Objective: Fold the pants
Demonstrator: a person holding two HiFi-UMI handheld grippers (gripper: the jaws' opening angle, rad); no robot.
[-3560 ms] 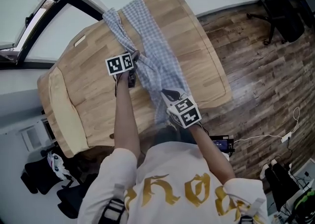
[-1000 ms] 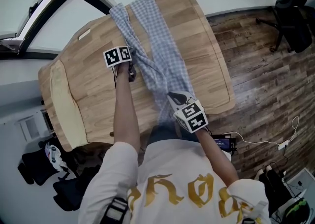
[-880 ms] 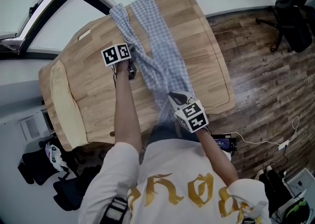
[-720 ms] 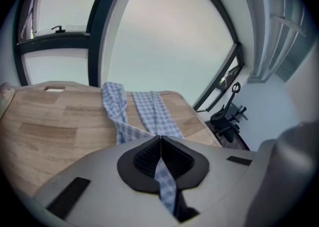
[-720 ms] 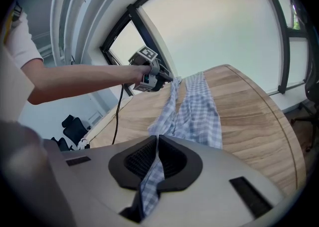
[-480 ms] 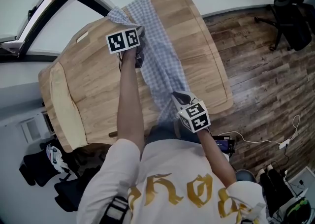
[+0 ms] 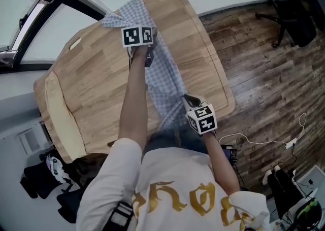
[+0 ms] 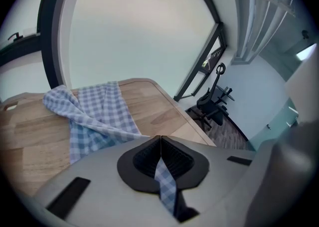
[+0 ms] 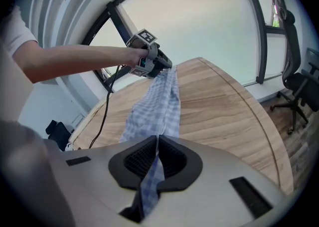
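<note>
Blue-and-white checked pants (image 7: 163, 75) lie lengthwise on the wooden table (image 7: 96, 72), stretched between both grippers. My left gripper (image 7: 148, 56) is at the far end, shut on a fold of the checked cloth (image 8: 165, 183); beyond it the leg ends (image 8: 94, 113) spread near the table's far edge. My right gripper (image 7: 189, 101) is at the near edge, shut on the waist end of the pants (image 9: 149, 181). In the right gripper view the pants (image 9: 157, 99) run as a narrow band up to the left gripper (image 9: 160, 65).
A pale pad (image 7: 57, 118) lies along the table's left end. An office chair (image 7: 294, 9) stands on the wood floor at the far right. Cables (image 7: 264, 141) trail on the floor. Dark things (image 7: 48, 174) lie at lower left.
The left gripper has carried its piece of the pants away from the person and to the right, over the other leg. The right gripper has sunk a little at the near edge.
</note>
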